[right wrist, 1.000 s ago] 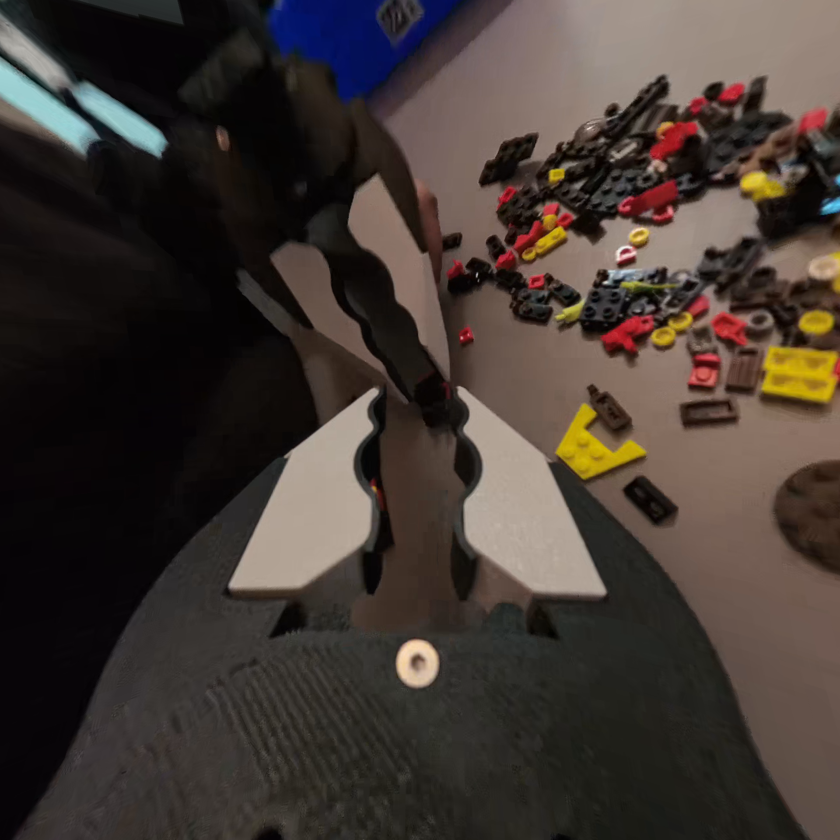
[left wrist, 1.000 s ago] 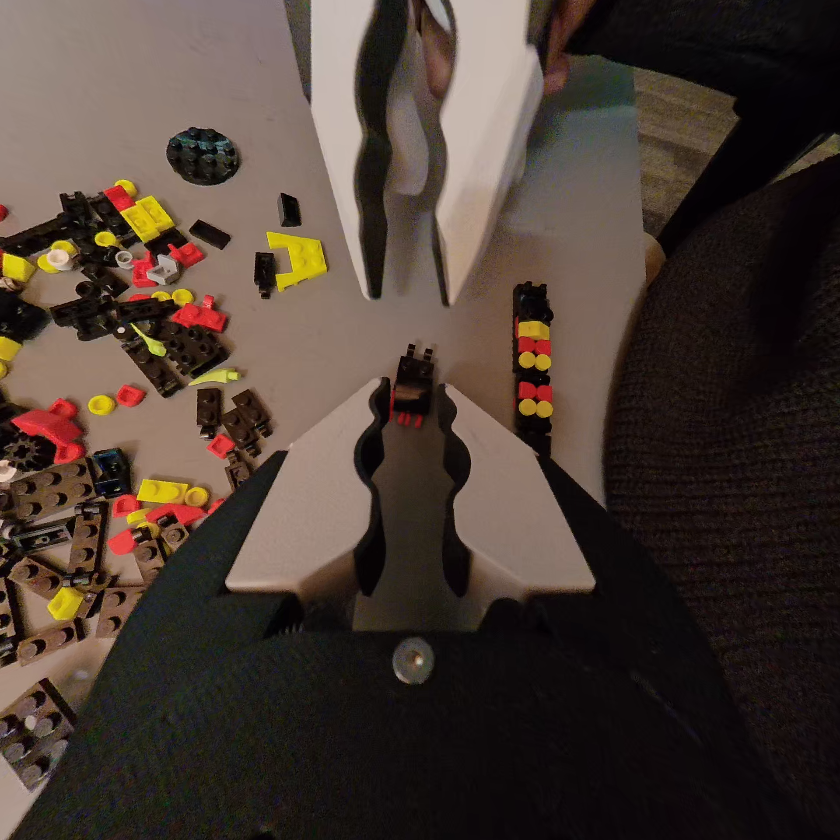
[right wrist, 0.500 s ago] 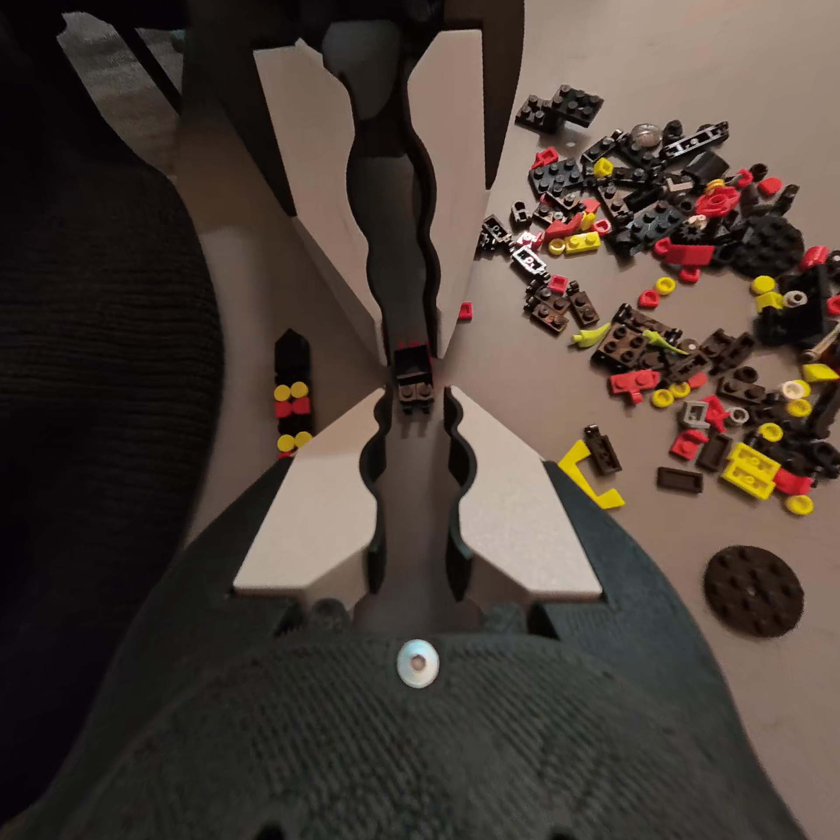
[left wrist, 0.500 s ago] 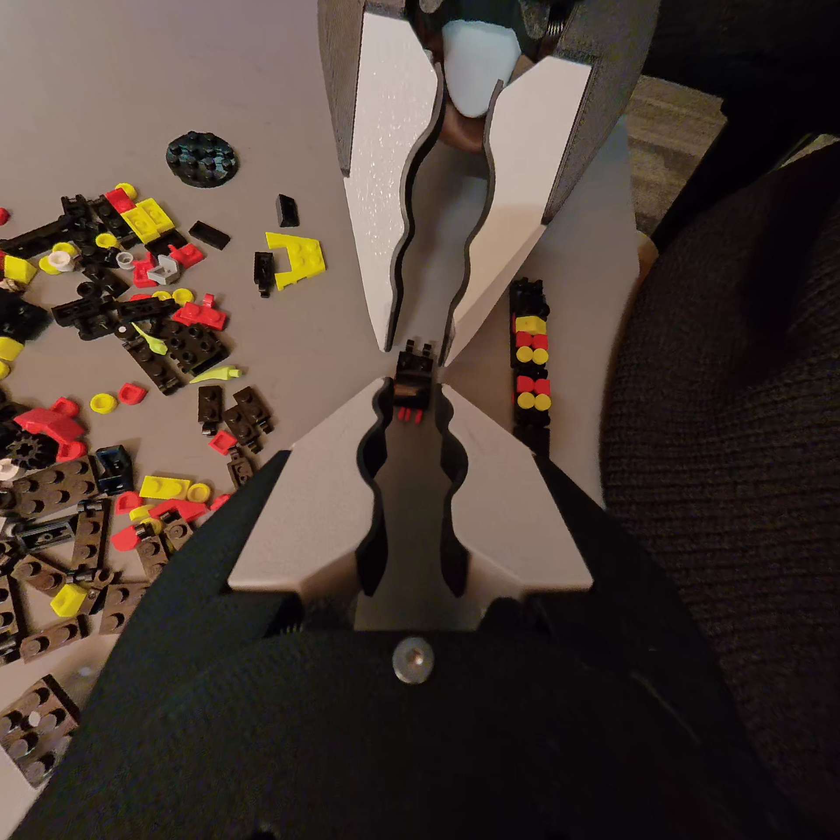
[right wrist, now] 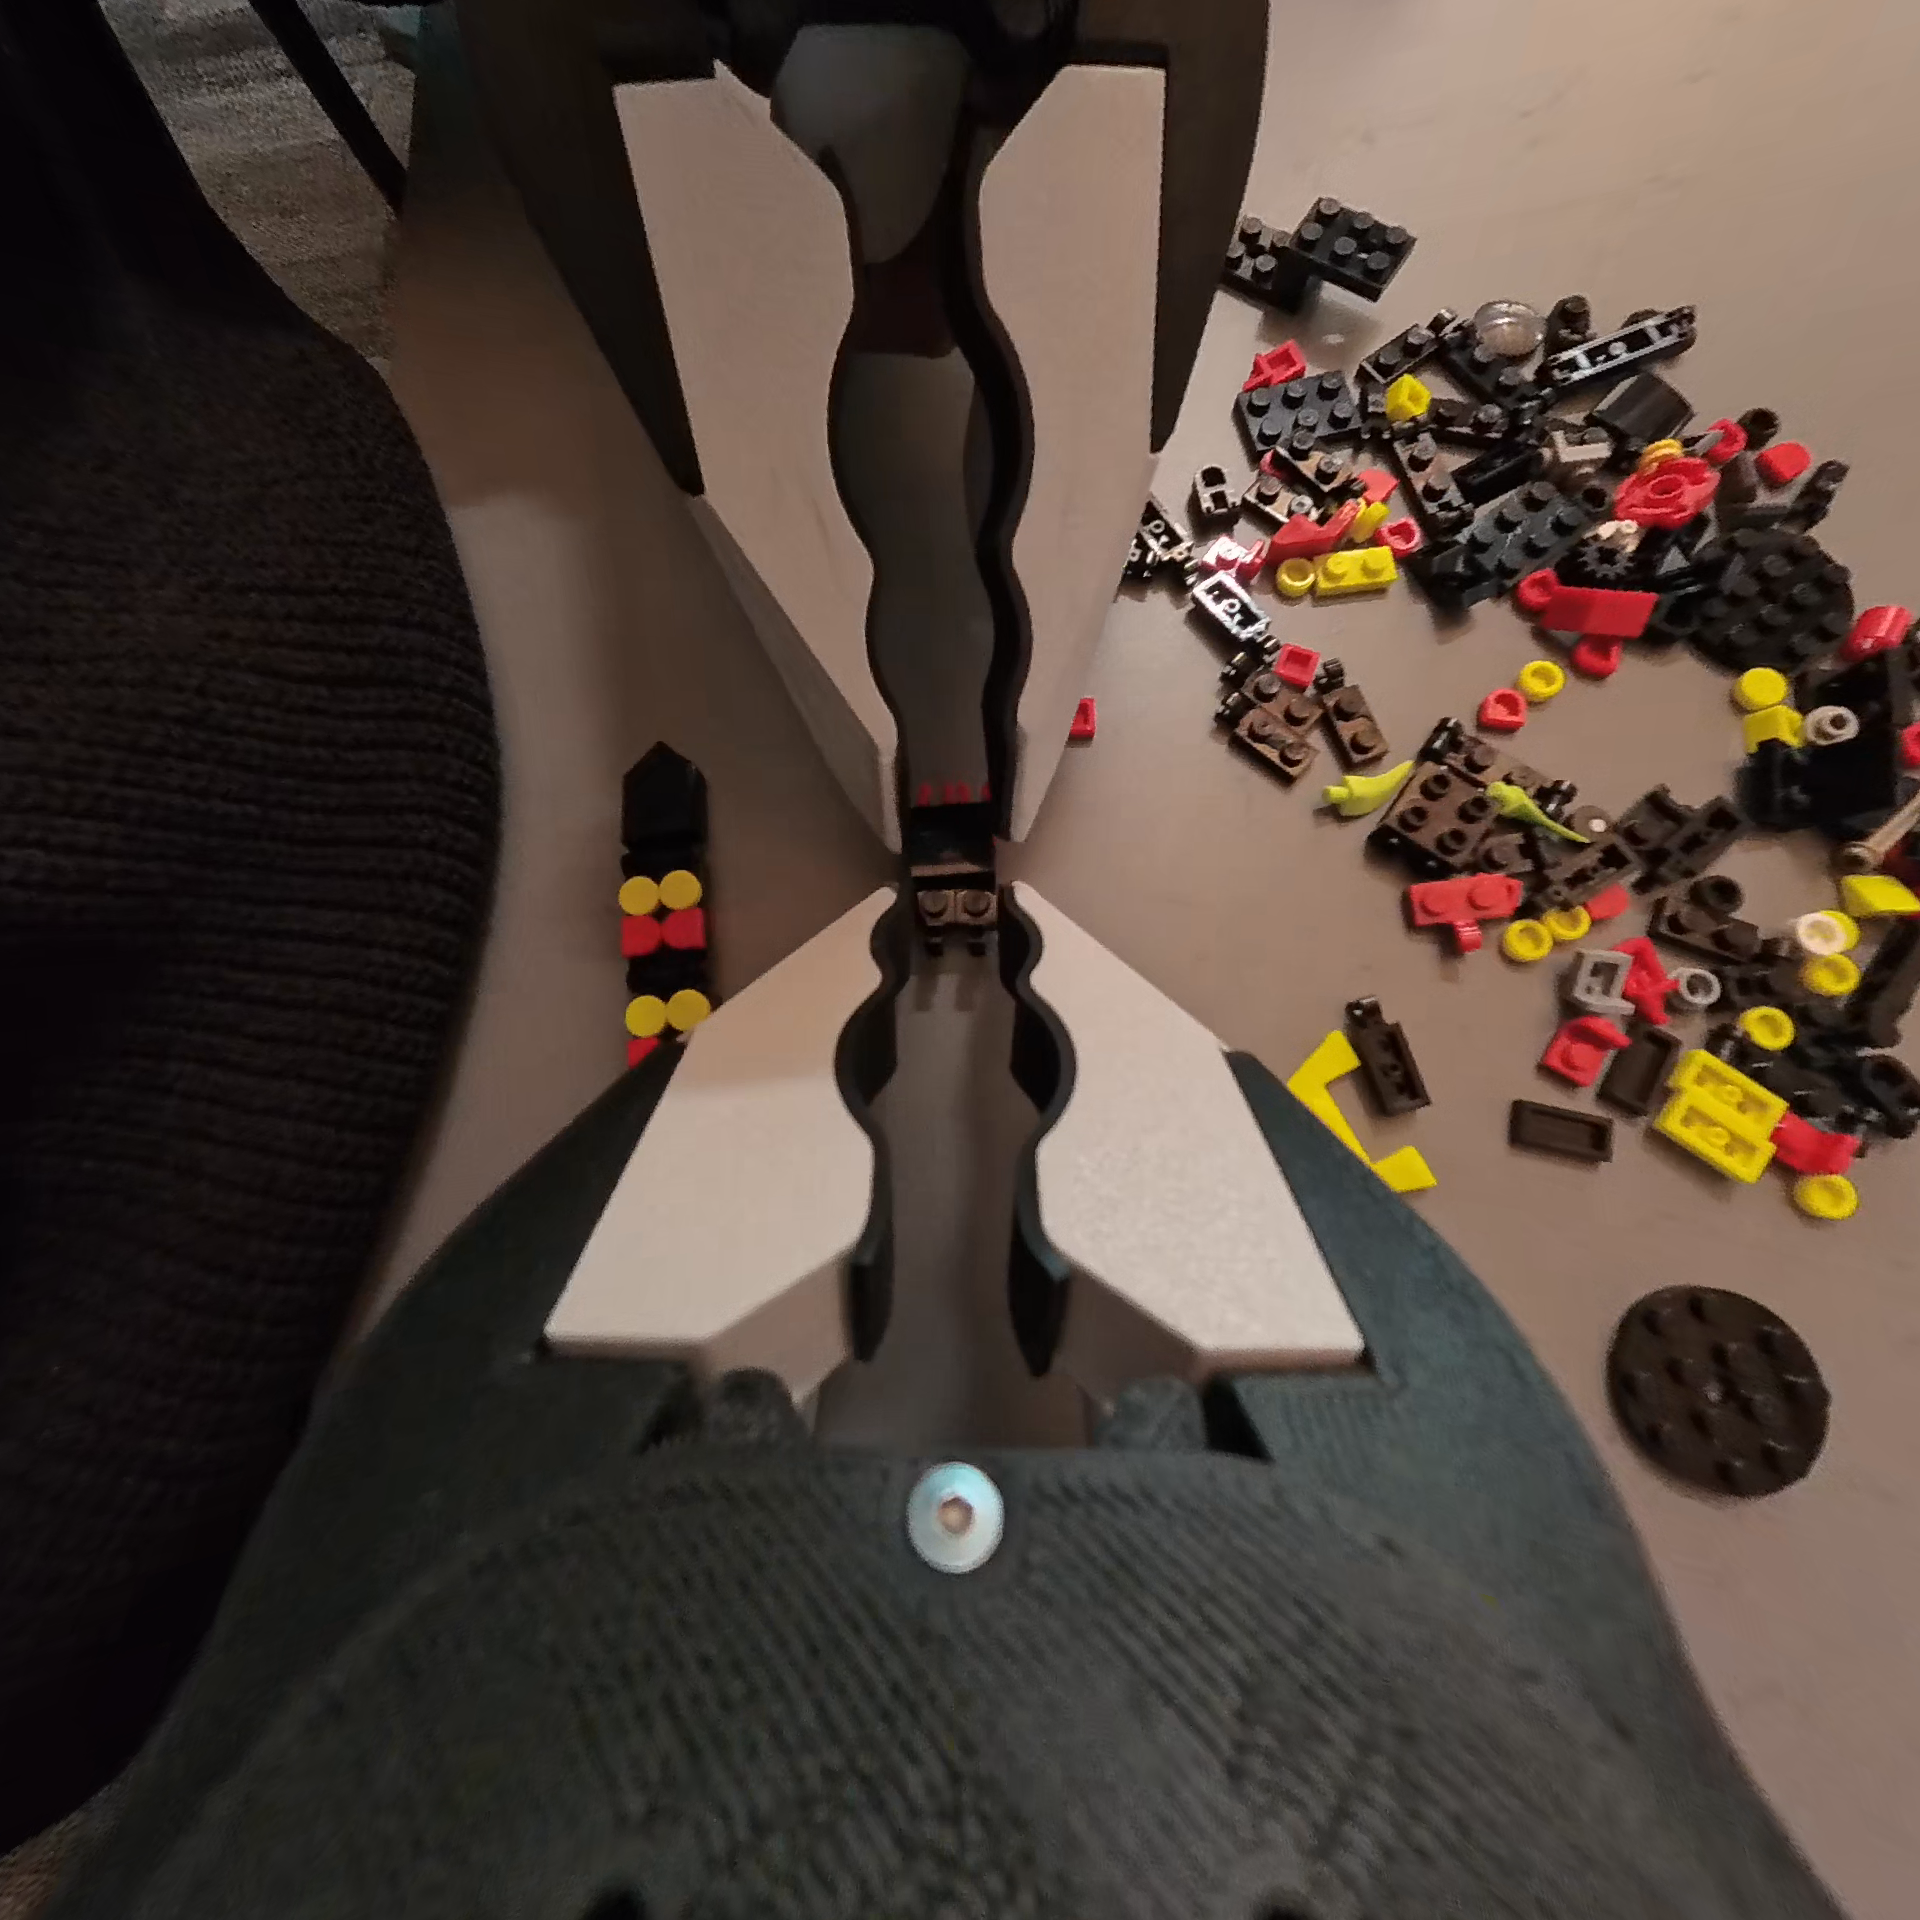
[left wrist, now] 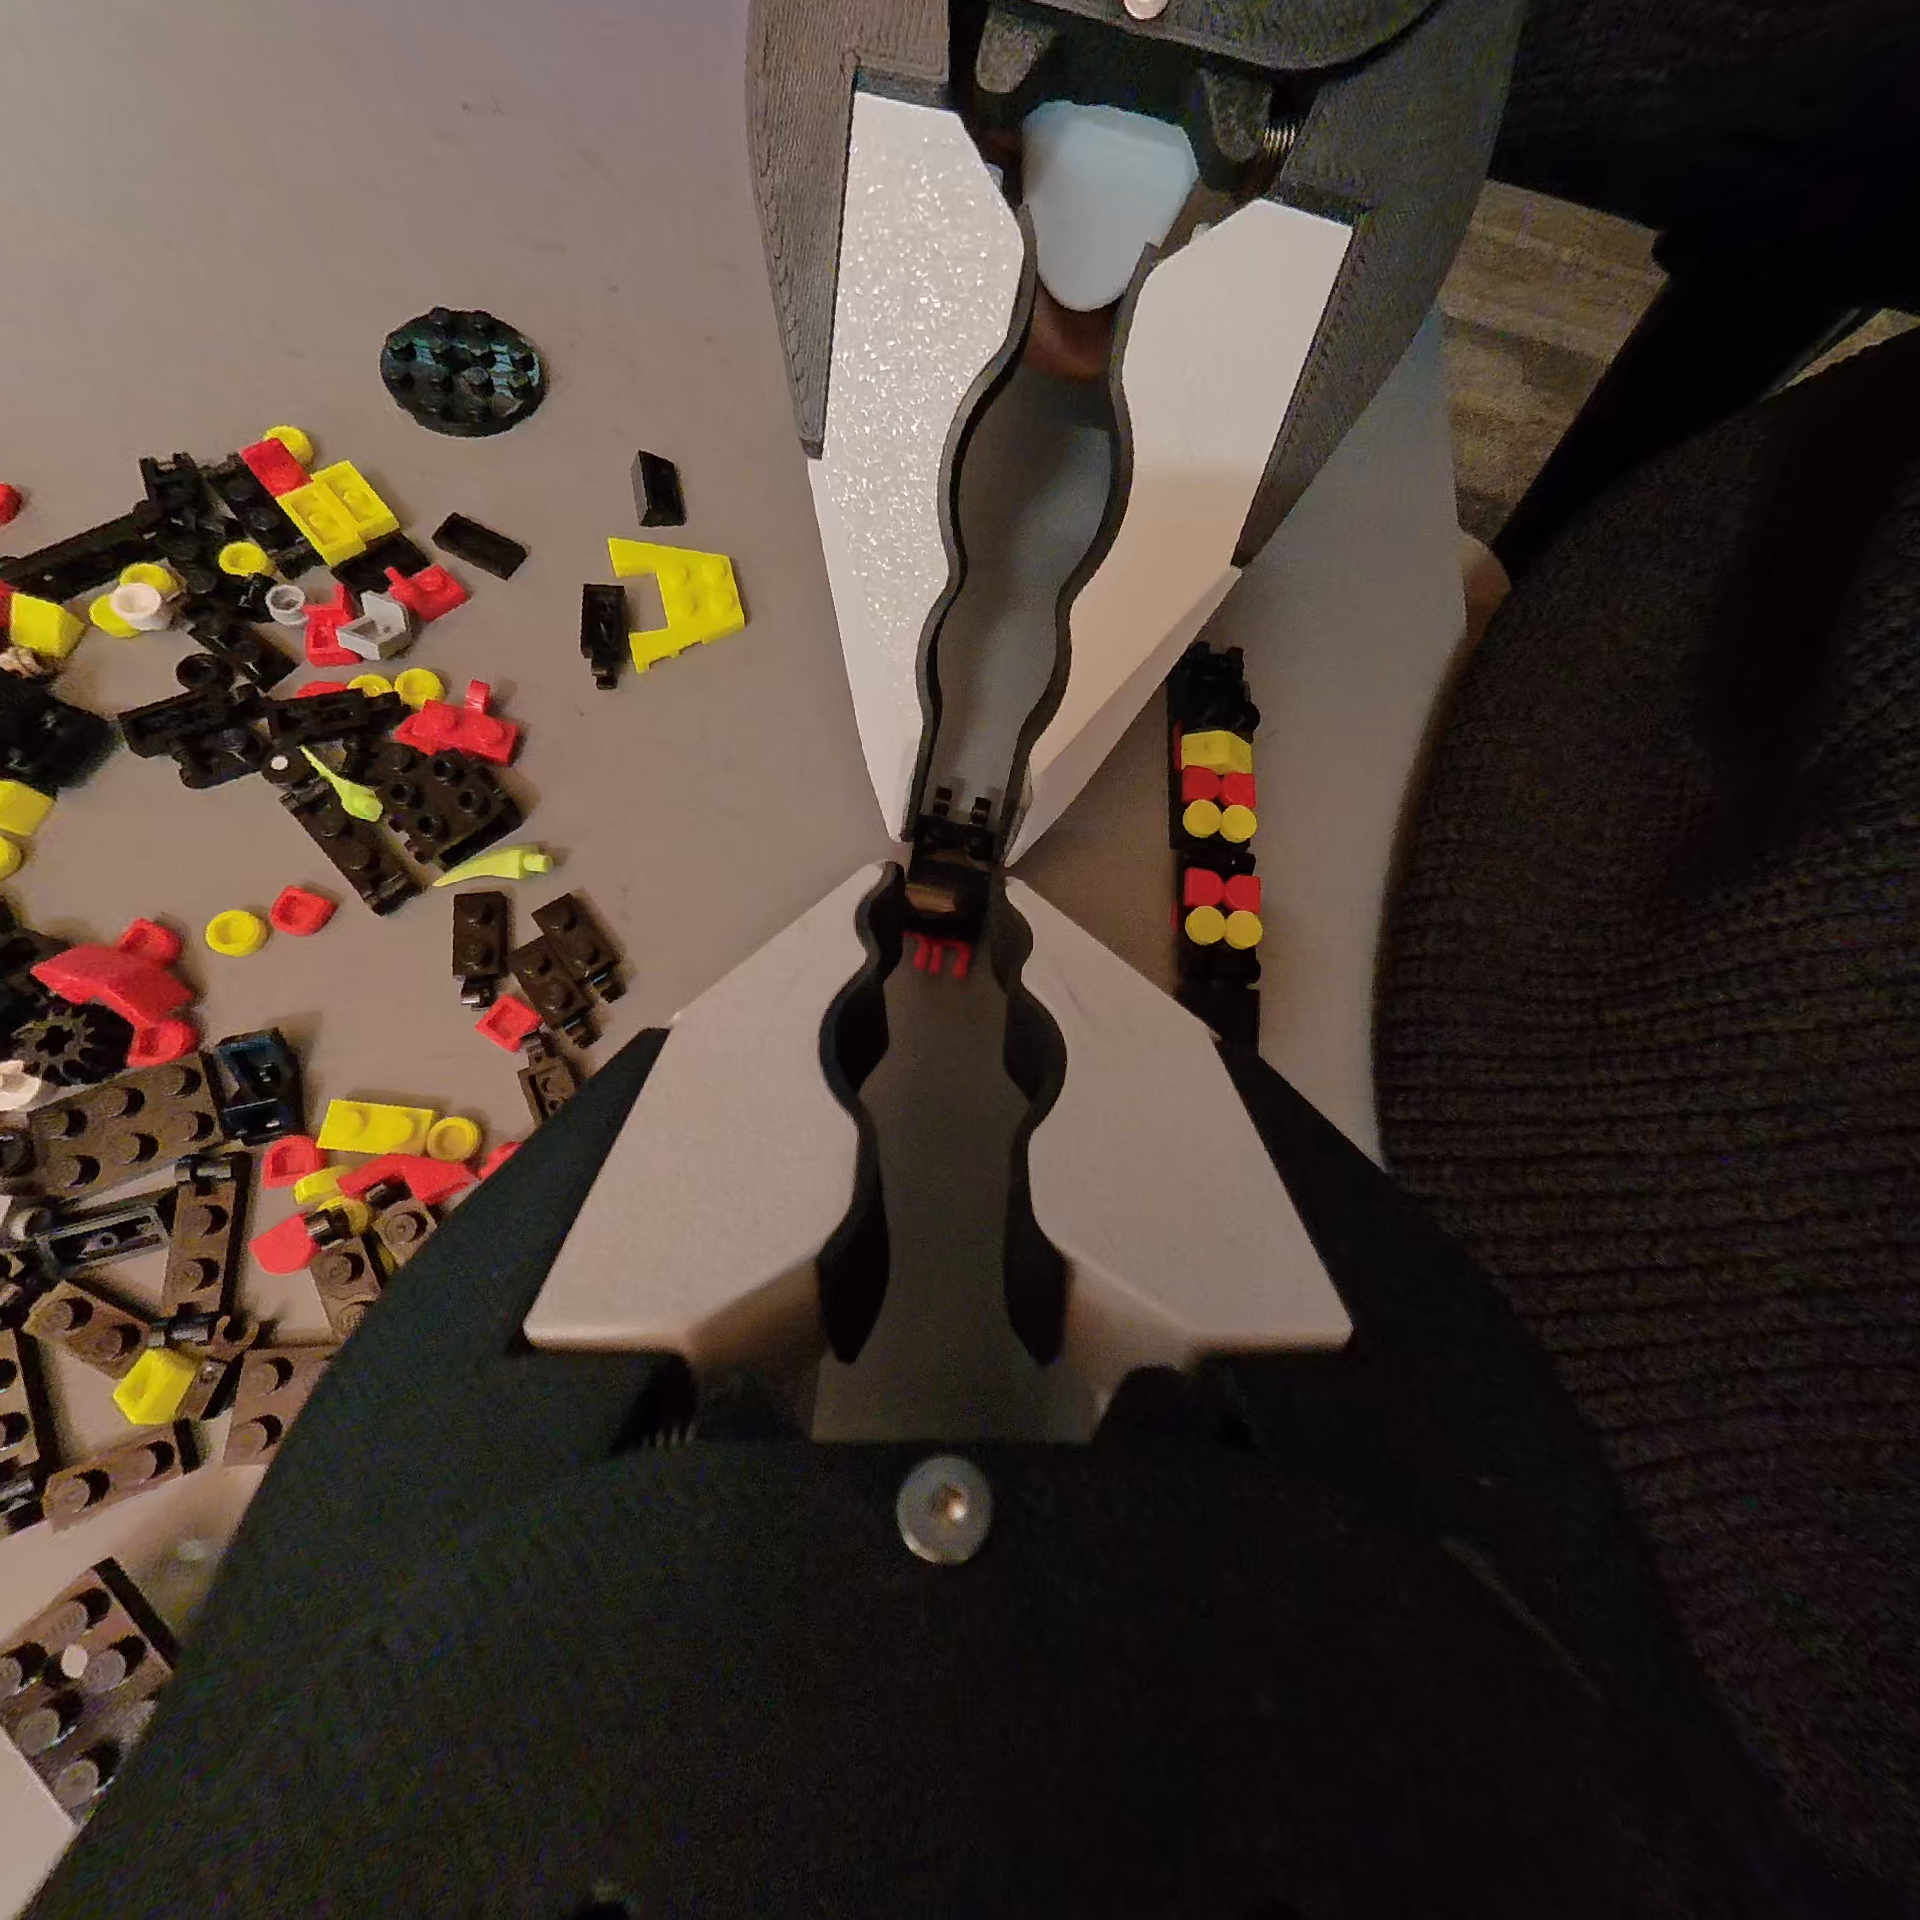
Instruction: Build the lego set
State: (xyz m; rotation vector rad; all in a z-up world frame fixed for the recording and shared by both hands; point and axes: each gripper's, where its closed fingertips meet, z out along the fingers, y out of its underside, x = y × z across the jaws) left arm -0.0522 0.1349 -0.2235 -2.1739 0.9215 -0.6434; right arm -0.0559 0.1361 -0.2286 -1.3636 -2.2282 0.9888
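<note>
Grey worktop (left wrist: 260, 208), dark knitted sleeve (left wrist: 1662, 935) at the worktop's edge, patterned carpet (left wrist: 1538, 270) beyond the worktop

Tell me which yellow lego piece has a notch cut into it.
The yellow wedge plate, lying alone between the loose pile and the right claw. It is U-shaped with a cutout; the other yellow pieces are plain rounds or rectangles.

At nine o'clock, loose bricks (left wrist: 312, 831) are black, brown, red and yellow; at three, a black strip (left wrist: 1216, 831) carries red-and-yellow dots.
</note>
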